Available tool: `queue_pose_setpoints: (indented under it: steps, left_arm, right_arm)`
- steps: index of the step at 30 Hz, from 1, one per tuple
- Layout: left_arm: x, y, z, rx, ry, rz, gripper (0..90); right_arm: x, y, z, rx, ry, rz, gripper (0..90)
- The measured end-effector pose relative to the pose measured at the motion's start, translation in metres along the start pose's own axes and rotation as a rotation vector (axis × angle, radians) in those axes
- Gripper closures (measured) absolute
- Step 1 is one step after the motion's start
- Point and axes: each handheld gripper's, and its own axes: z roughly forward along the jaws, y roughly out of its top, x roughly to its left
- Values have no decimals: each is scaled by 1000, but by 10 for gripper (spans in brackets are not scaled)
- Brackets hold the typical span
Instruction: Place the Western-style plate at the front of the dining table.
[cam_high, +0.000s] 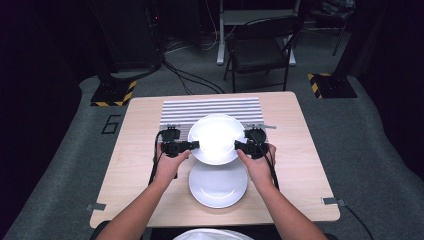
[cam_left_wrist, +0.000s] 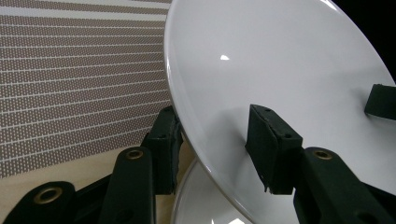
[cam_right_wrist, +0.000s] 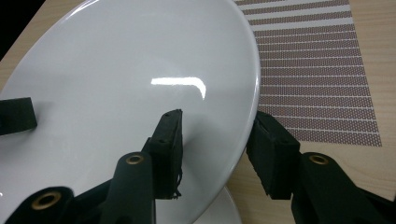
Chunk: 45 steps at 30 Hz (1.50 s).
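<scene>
- Both grippers, left gripper at nine o'clock and right gripper at three, pinch the top plate's rim above the lower plate.
- Thin, smooth rim: one weak squeeze may let it slip and crash down.

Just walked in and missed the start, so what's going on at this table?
A person holds a white plate between two grippers, the left gripper clamped on its left rim and the right gripper on its right rim. The plate is lifted and tilted above the table, partly over a striped mat. A second plate lies flat on the table just below it, nearer the person.
</scene>
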Motion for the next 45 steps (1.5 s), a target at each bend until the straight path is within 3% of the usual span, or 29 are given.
queue_pose_setpoints:
  steps: [14,26,45]
  left_arm:
    - [10,14,5,-4,-10,-16,554]
    - [16,24,8,-9,-3,-13,563]
    - [26,36,18,2,-3,-23,568]
  right_arm:
    - [3,15,10,-15,-3,-16,557]
    - [1,26,21,-8,18,8,565]
    - [0,40,35,-12,22,-1,571]
